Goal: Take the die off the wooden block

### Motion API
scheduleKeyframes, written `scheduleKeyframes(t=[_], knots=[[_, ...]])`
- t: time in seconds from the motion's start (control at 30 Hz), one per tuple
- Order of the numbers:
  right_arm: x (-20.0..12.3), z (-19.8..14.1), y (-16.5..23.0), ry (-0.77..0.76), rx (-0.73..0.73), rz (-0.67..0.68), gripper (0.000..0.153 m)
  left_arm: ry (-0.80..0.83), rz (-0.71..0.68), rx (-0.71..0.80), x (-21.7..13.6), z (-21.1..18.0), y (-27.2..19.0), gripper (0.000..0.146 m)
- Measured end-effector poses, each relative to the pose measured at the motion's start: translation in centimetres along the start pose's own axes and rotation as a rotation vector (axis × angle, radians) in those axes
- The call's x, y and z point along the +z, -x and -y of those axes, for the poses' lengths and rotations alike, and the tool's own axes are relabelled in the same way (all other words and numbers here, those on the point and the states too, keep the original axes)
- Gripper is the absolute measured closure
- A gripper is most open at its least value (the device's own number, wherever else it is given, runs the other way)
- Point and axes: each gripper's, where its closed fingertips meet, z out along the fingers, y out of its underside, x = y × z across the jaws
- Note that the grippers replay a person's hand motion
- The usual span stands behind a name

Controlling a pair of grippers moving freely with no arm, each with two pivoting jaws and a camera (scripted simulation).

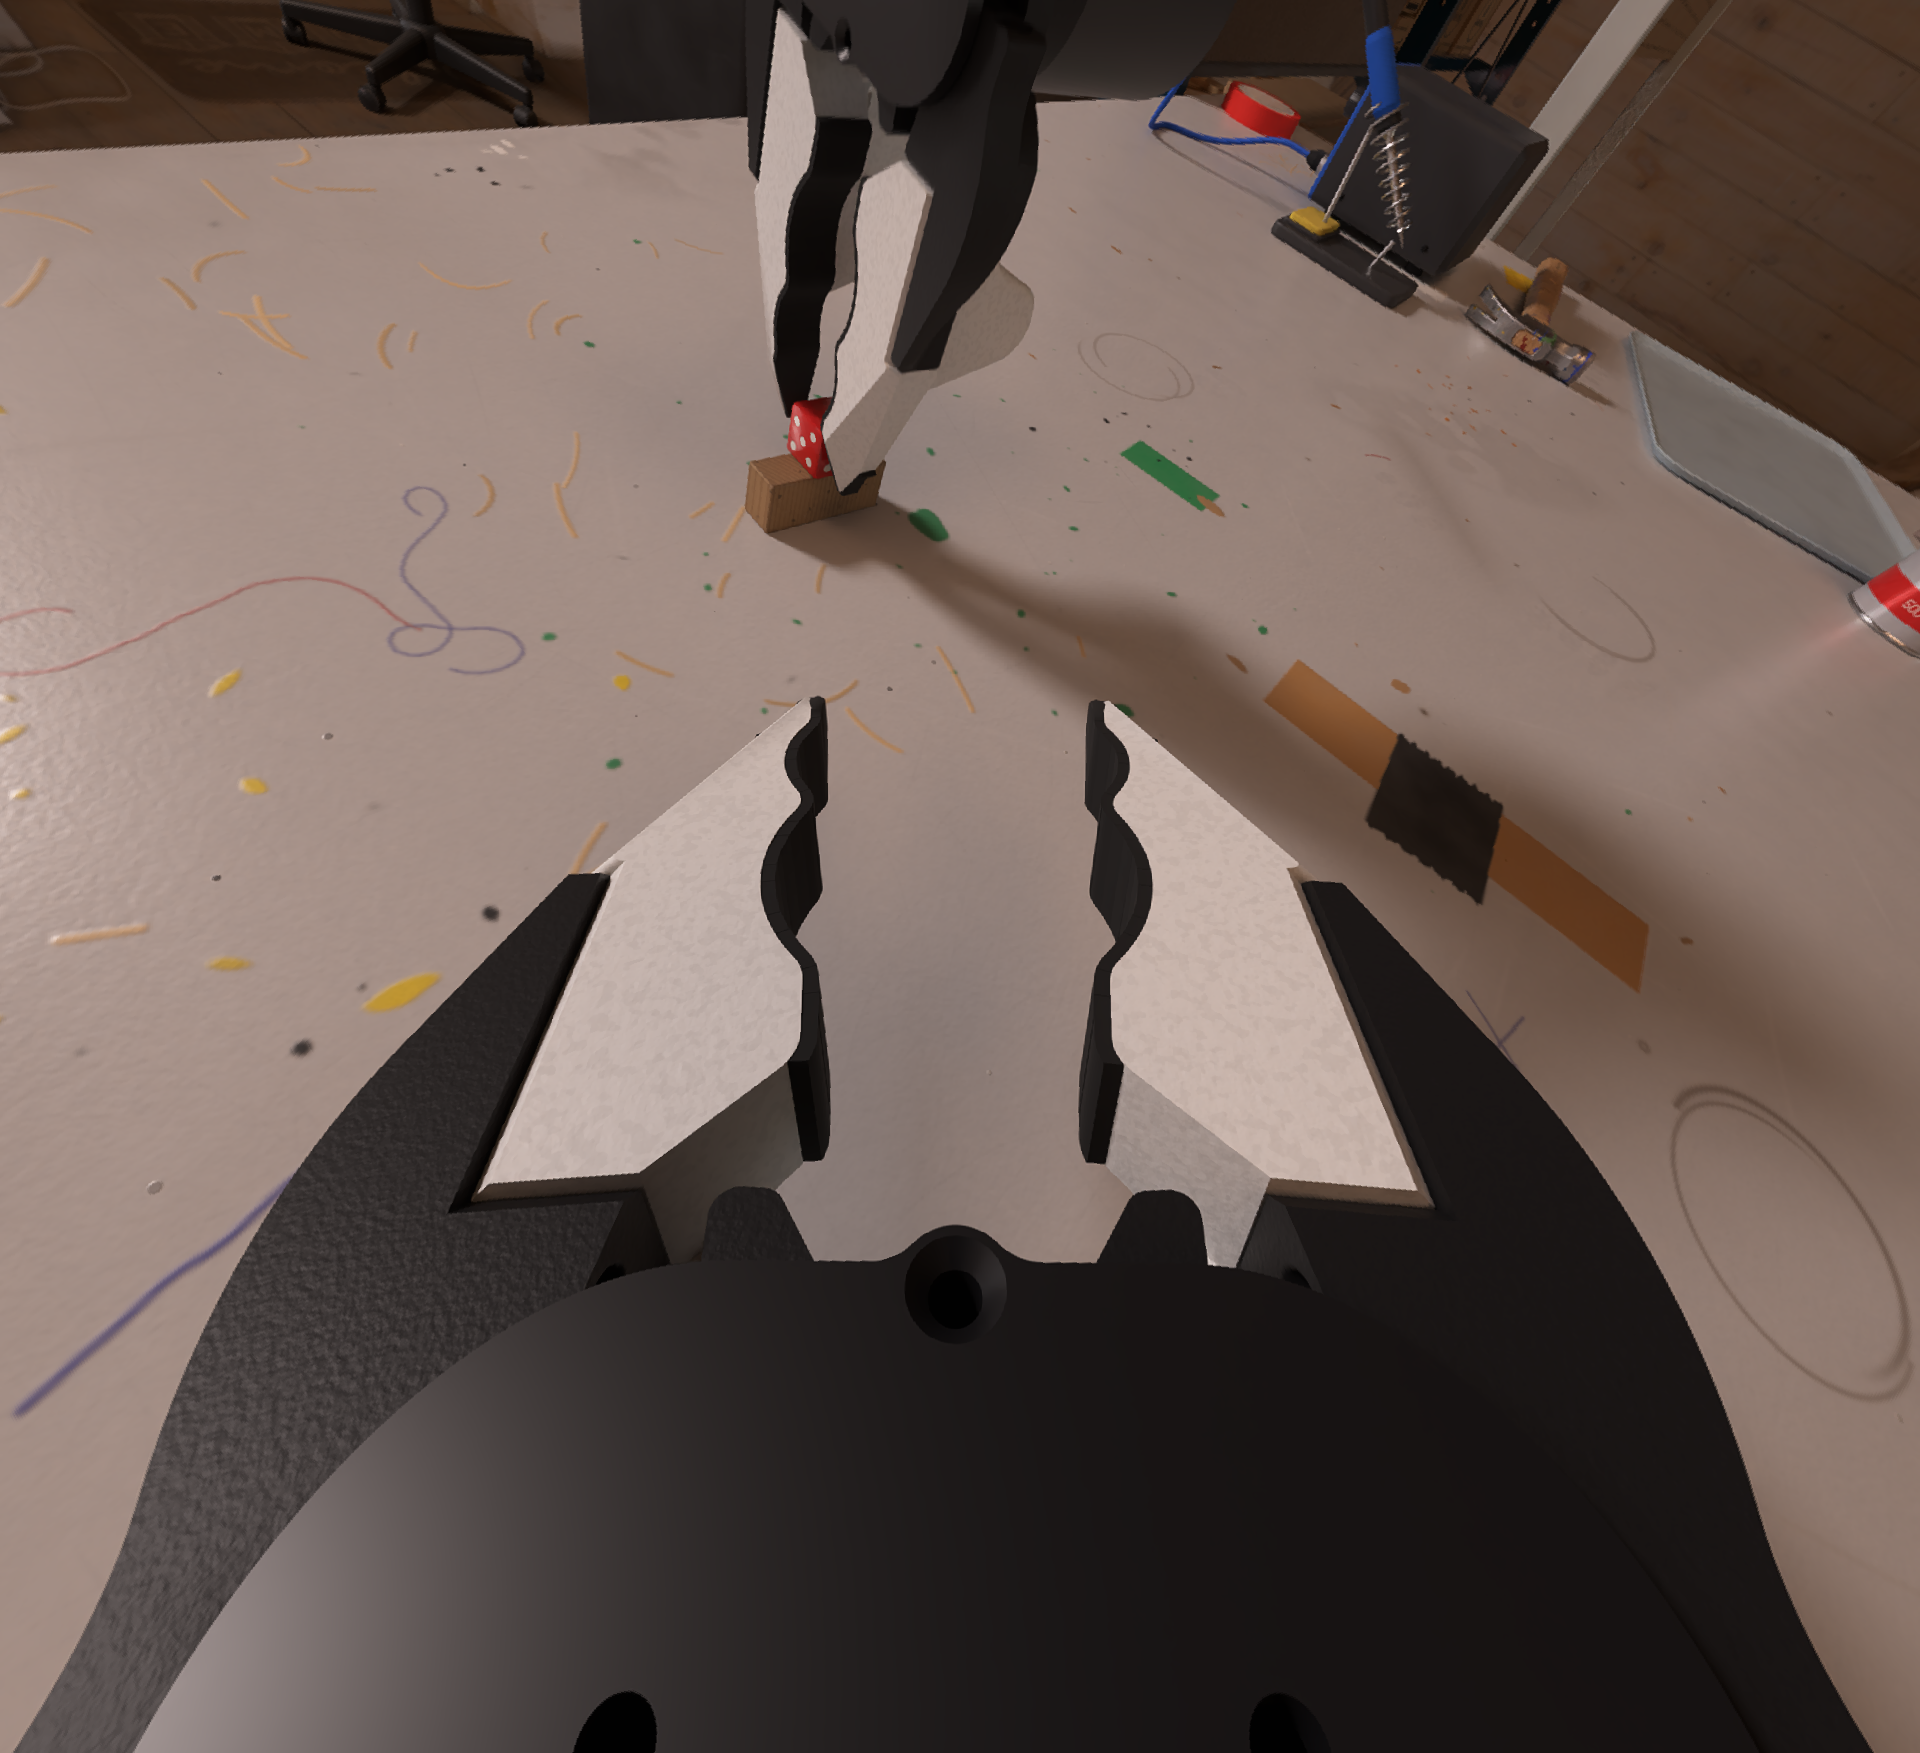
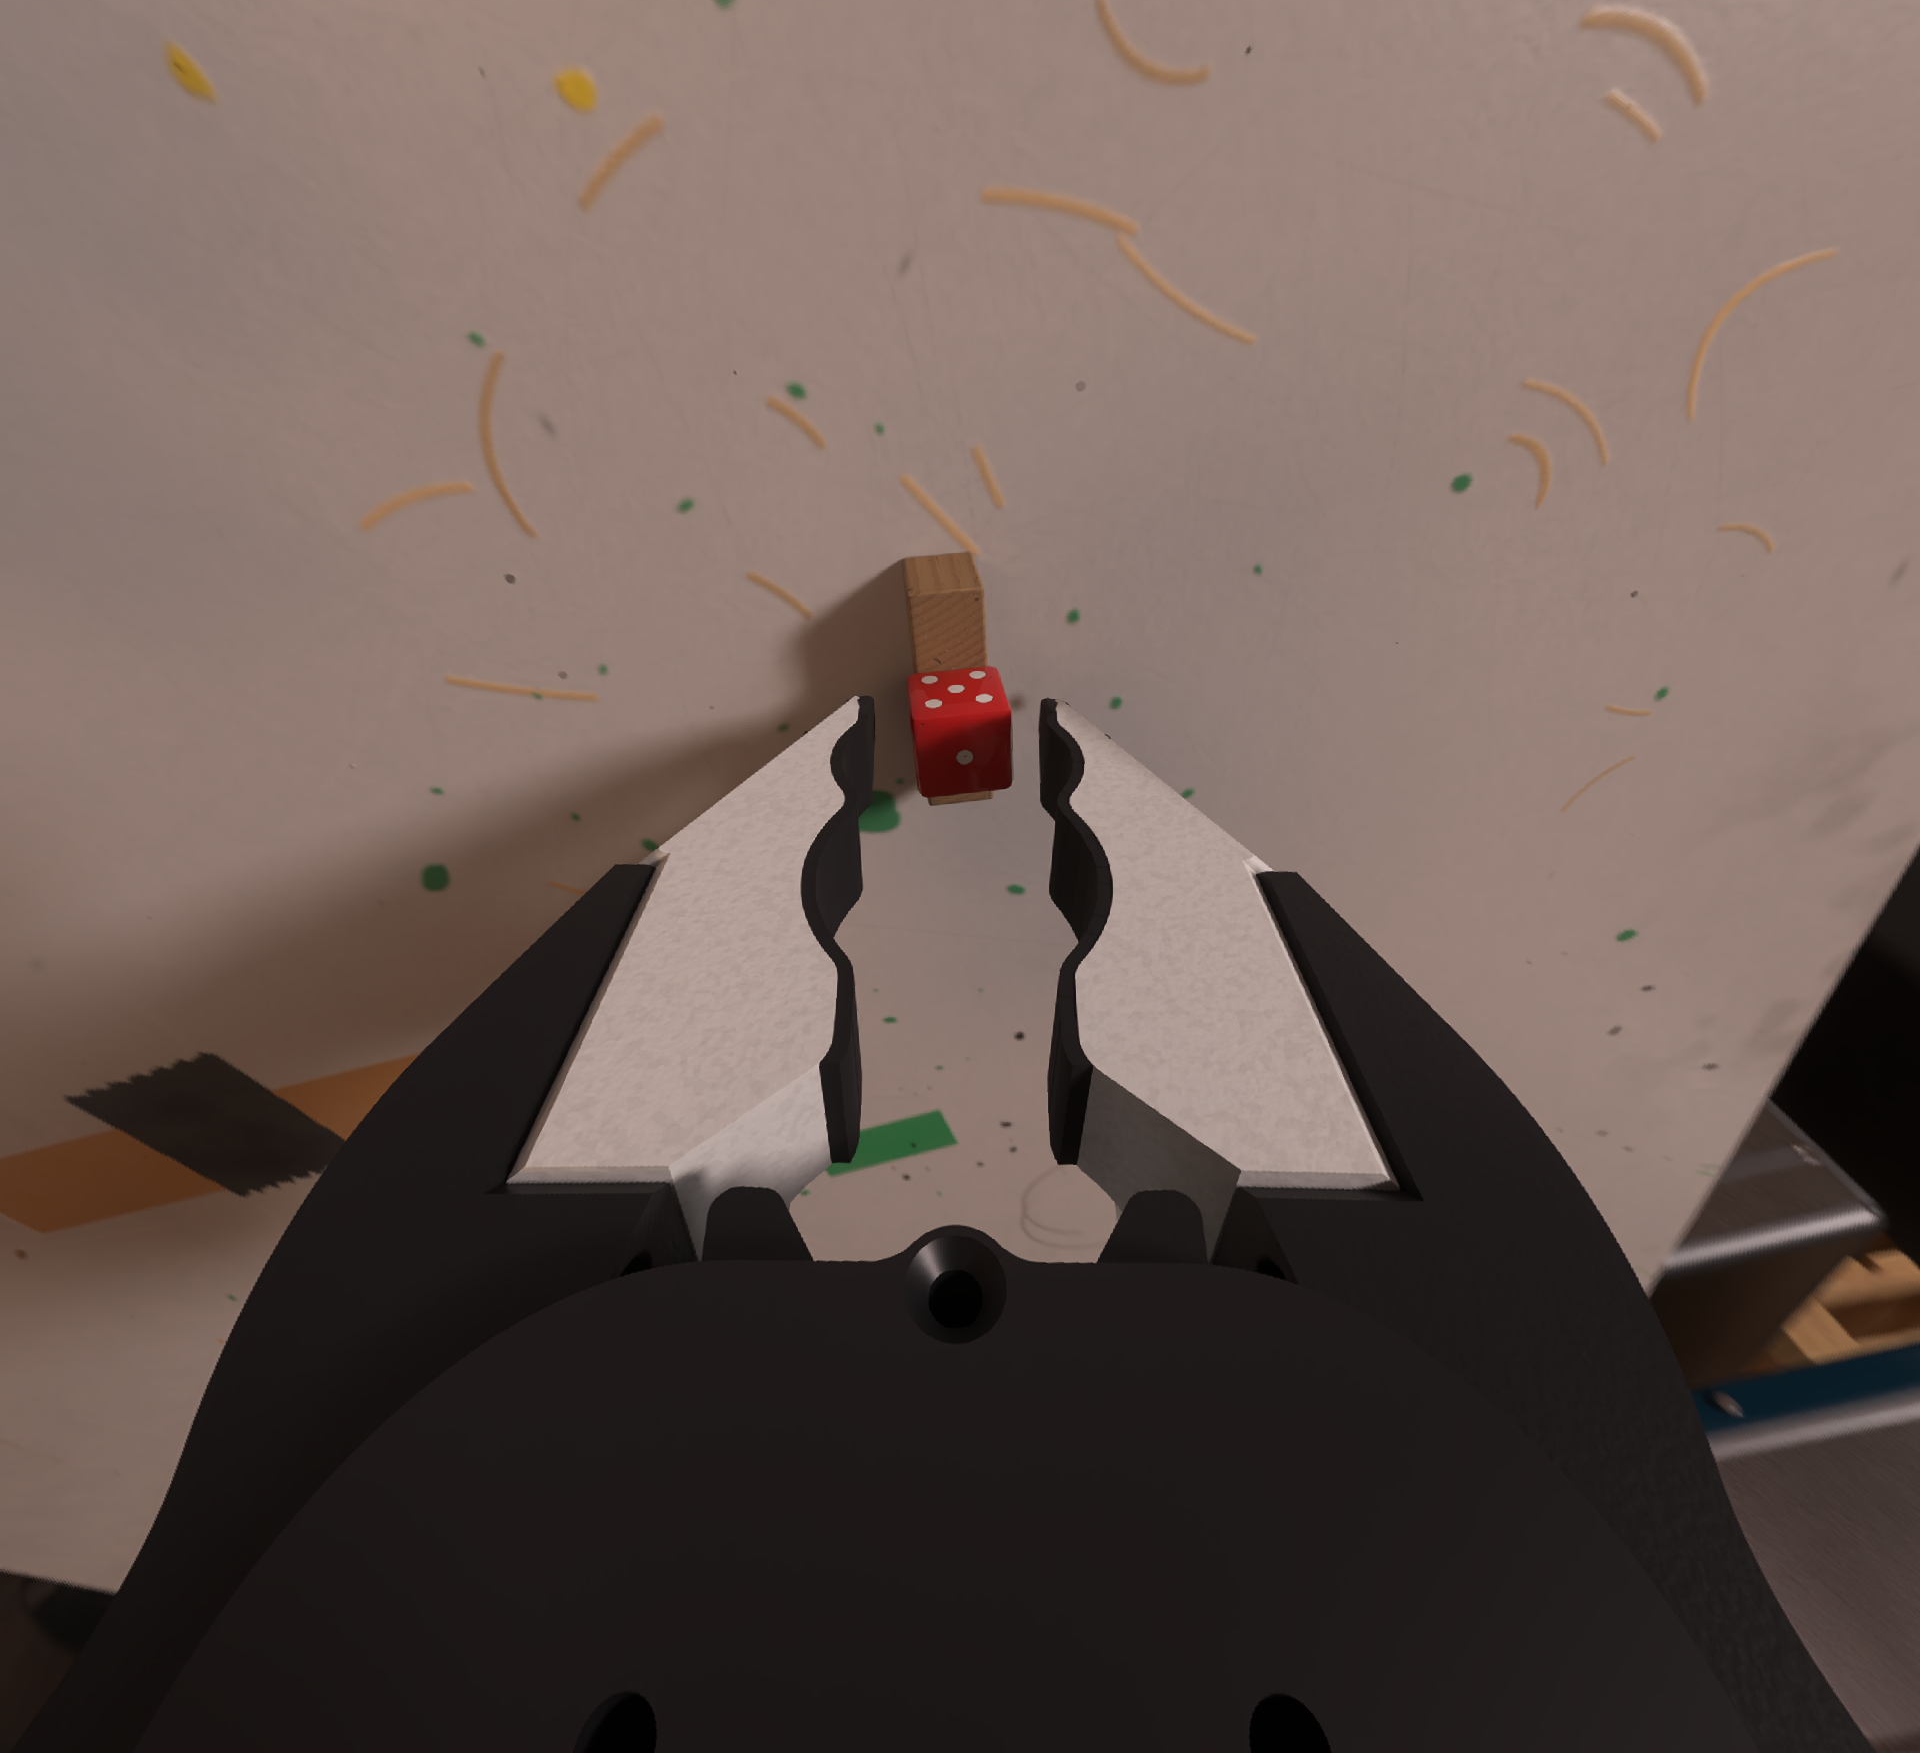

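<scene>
A red die (image 2: 959,733) with white pips sits on a small wooden block (image 2: 943,612) on the speckled table. My right gripper (image 2: 956,716) is open; its fingertips stand on either side of the die with a small gap on each side, not touching it. In the left wrist view the right gripper (image 1: 826,446) comes down from above onto the die (image 1: 806,438) and the block (image 1: 800,498). My left gripper (image 1: 954,716) is open and empty, low over the table, well short of the block.
A soldering iron stand (image 1: 1382,186), a red tape roll (image 1: 1259,109), a hammer (image 1: 1527,332), a grey tray (image 1: 1756,467) and a red can (image 1: 1891,612) lie at the right side. An orange and black tape strip (image 1: 1455,820) is stuck on the table.
</scene>
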Motion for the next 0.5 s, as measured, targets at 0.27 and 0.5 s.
scheduleKeyframes(t=[0.27, 0.5], knots=[[-0.18, 0.40, 0.08, -0.184, 0.097, 0.083, 0.127, 0.010, -0.005, 0.001, 0.16, -0.20, -0.14, 0.096], [-0.19, 0.09, 0.19, -0.278, 0.184, 0.122, 0.116, 0.008, -0.006, 0.000, 0.04, -0.11, -0.15, 0.097]])
